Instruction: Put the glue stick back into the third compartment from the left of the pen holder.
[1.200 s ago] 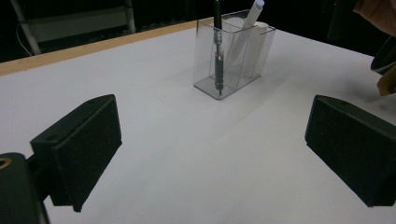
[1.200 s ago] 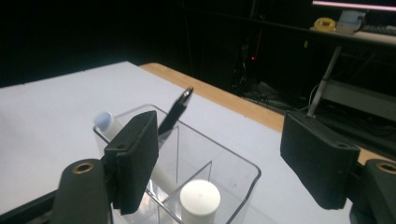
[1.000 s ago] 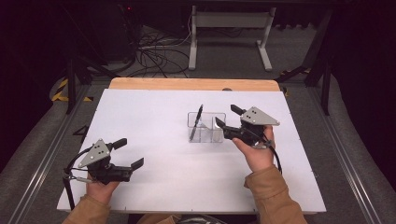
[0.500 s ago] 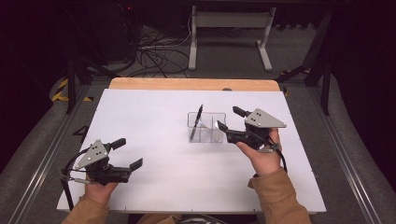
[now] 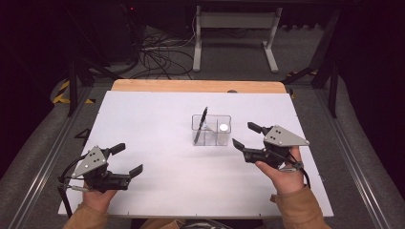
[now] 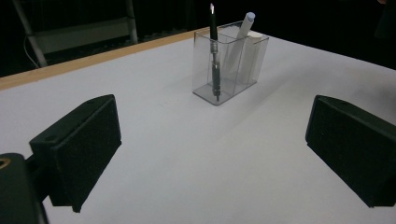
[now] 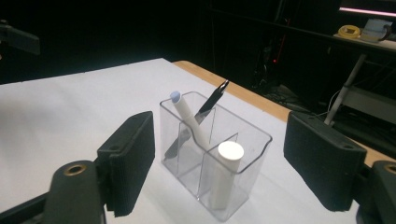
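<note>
Holder point(image 5: 211, 130) of clear plastic stands mid-tabletop point(image 5: 157, 119), with a black pen point(image 5: 200, 125) and white markers point(image 7: 196, 128) leaning inside; likely light, rigid, slippery, so grip across its walls. Right tool point(image 5: 243, 137), just beside the holder, gapes wide and empty, as does left tool point(image 5: 128, 159), well apart from it

One clear holder point(image 5: 211, 129), one black pen point(image 5: 200, 125), two white markers point(image 7: 225, 177).
</note>
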